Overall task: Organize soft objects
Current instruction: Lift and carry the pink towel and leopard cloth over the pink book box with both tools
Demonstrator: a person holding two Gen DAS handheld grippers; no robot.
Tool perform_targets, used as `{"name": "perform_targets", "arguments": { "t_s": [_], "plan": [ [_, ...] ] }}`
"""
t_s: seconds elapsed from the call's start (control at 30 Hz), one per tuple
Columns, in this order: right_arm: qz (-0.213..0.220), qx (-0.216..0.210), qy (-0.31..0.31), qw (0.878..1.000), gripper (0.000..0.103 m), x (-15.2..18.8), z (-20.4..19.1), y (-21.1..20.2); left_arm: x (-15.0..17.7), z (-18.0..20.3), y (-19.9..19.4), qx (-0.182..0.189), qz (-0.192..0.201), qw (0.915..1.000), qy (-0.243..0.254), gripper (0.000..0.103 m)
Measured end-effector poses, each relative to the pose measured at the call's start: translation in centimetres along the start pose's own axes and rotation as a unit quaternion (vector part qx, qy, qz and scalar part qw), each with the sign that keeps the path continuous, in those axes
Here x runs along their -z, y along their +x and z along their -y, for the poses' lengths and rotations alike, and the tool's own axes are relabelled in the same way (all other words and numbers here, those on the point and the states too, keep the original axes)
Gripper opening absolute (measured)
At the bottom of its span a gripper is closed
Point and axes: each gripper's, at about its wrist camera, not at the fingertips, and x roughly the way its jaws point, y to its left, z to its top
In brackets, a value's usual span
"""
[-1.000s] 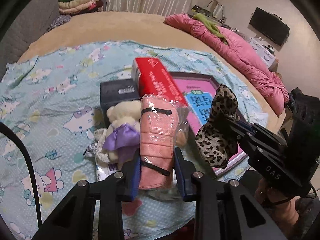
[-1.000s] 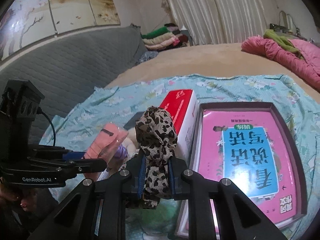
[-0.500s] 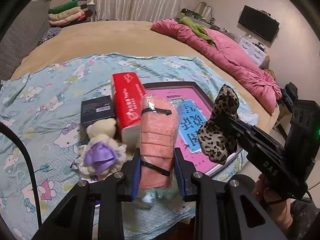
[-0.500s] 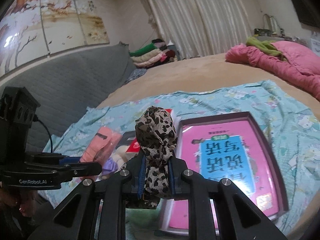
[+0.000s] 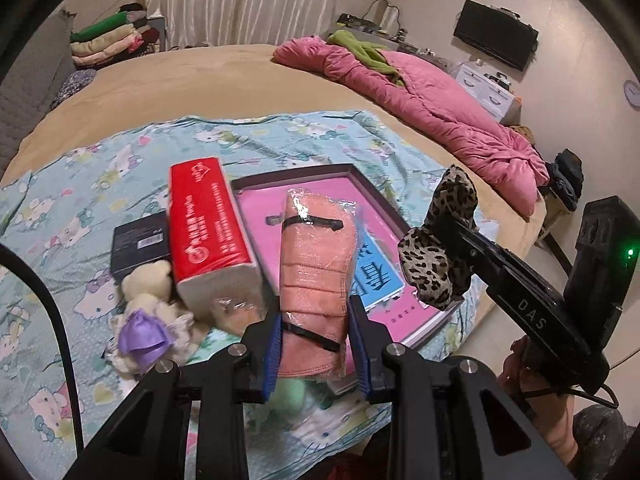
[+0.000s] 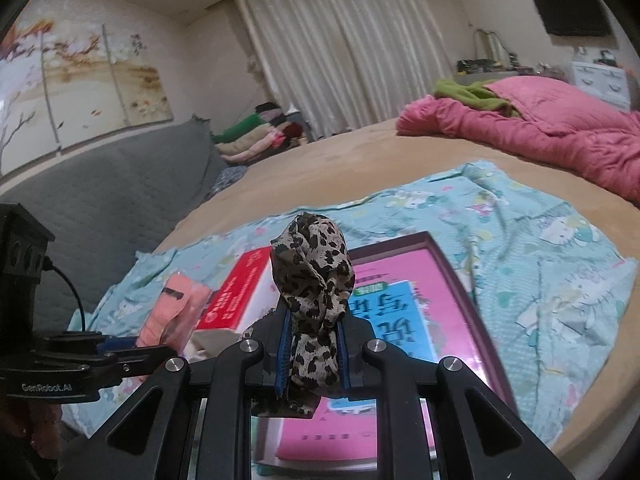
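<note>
Soft stuff first: the pink rolled towel (image 5: 316,280), wrapped in clear plastic with two black ties, sits clamped between the blue pads of the left gripper (image 5: 314,344), standing up toward 12 o'clock in the left wrist view. The leopard-print cloth (image 6: 314,300) is bunched up and squeezed tight in the right gripper (image 6: 312,356), jaws closed down on it; in the left view that same bundle shows up at about 3 o'clock.

Both are held up above the Hello Kitty sheet (image 5: 80,200) spread on the tan bed (image 5: 200,80). Down on the sheet, a little cream teddy bear (image 5: 148,312) with a purple bow lies at roughly 9 o'clock from the towel, just beside a red tissue pack (image 5: 208,232). A small black box (image 5: 140,244) lies behind the bear. A pink book box (image 6: 420,300) lies flat at about 1 o'clock from the right gripper. A pink quilt (image 5: 432,108) is heaped at the far edge, around 2 o'clock.
</note>
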Motion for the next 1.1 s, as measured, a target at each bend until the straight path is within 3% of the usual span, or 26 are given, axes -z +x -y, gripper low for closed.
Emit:
{"name": "perform_targets", "arguments": {
  "t_s": [0.5,1.1],
  "plan": [
    [-0.005,0.046,0.037,0.998,0.019,0.2,3.6,-0.5,-0.2,2.5,4.8,0.011,-0.035,0.9993,0.012,0.031],
    [-0.069,0.096,0.039,0.992,0.019,2.0,5.5,2.0,0.9,3.9,10.3,0.016,-0.083,0.9961,0.025,0.031]
  ]
}}
